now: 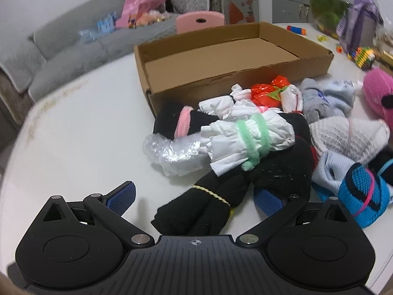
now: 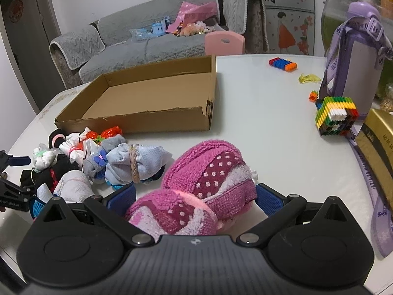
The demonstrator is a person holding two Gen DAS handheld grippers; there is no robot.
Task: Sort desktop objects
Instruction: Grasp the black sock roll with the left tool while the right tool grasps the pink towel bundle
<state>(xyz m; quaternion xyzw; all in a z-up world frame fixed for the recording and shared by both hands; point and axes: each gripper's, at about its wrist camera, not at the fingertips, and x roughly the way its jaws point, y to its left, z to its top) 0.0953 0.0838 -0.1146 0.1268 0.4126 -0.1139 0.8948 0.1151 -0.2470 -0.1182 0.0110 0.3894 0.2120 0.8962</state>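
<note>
A pile of rolled sock bundles lies on the white table in front of an empty cardboard box point(image 1: 221, 56) point(image 2: 147, 98). My left gripper point(image 1: 194, 198) is open, its blue pads either side of a black sock bundle point(image 1: 203, 206) tied with a yellow band. A white bundle with a green tie point(image 1: 245, 137) lies just beyond it. My right gripper point(image 2: 195, 200) is open around a pink polka-dot sock bundle point(image 2: 203, 179); whether the pads touch it is unclear. A light blue bundle point(image 2: 132, 162) lies to its left.
A multicoloured block cube point(image 2: 336, 115), a purple bottle point(image 2: 356, 56), a gold box point(image 2: 378, 145) and small toy pieces point(image 2: 282, 64) sit on the right of the table. A pink chair point(image 2: 224, 41) and grey sofa point(image 2: 137, 49) stand behind.
</note>
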